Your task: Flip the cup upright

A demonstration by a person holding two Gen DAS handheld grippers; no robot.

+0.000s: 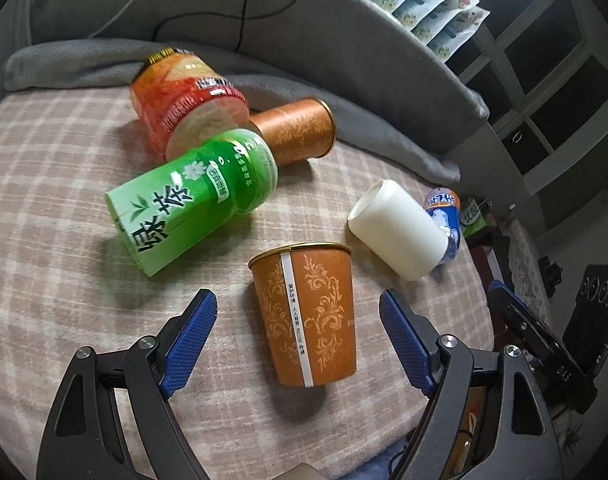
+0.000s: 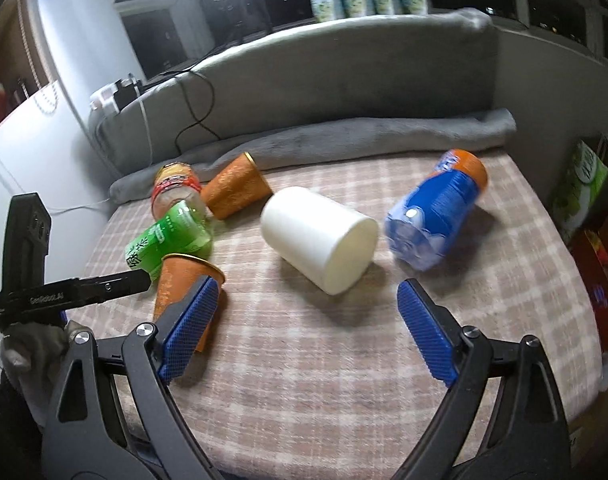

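An orange paper cup with gold scrollwork [image 1: 307, 312] stands upright on the checked cloth, between the blue pads of my left gripper [image 1: 298, 338], which is open and not touching it. The same cup [image 2: 180, 280] shows at the left of the right wrist view. A second orange cup [image 1: 294, 130] [image 2: 238, 192] lies on its side further back. A white cup [image 1: 395, 228] [image 2: 319, 238] lies on its side in the middle. My right gripper [image 2: 305, 330] is open and empty, just short of the white cup.
A green tea bottle [image 1: 192, 200], a red-labelled bottle [image 1: 184, 100] and a blue-orange bottle [image 2: 435, 216] lie on the cloth. A rolled grey blanket [image 2: 363, 136] and a grey cushion back bound the far side. Boxes [image 2: 583, 184] stand past the right edge.
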